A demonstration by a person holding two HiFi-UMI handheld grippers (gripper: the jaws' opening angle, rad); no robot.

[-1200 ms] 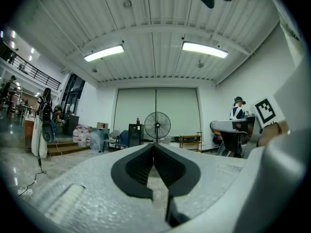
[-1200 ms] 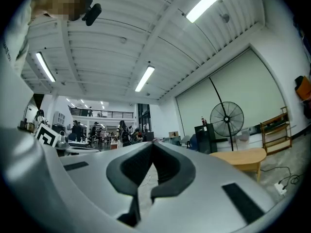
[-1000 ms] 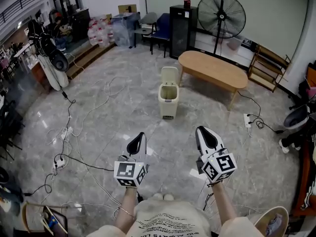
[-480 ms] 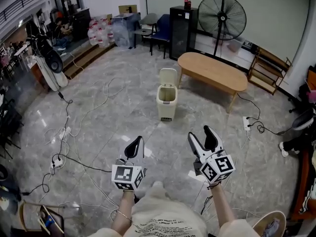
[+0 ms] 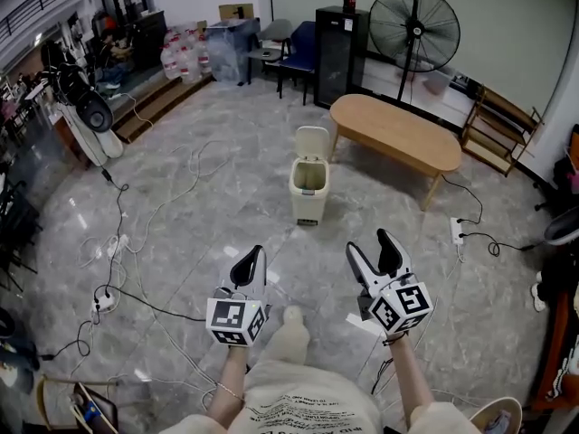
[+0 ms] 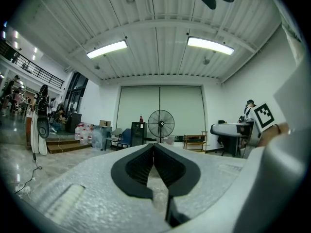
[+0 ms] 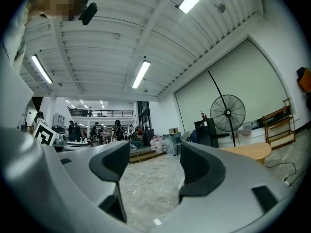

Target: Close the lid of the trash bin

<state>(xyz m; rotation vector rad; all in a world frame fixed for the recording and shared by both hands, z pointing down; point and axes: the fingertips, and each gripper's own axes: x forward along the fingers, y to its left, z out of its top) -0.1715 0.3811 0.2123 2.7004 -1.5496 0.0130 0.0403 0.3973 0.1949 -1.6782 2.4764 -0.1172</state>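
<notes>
Right gripper (image 5: 371, 245) has just been opening its jaws, now spread wide with nothing between them; left gripper (image 5: 252, 253) is pressed shut and empty. Both are held level, well apart from the bin, so I'd judge this as the approach, with the right claw readied to push the lid and no contact yet. Trash bin (image 5: 308, 193) stands on the floor (image 5: 199, 233) about mid-room, near the left end of the oval wooden table (image 5: 398, 134): small, cream, mouth open, lid (image 5: 312, 140) standing upright off its far rim.
</notes>
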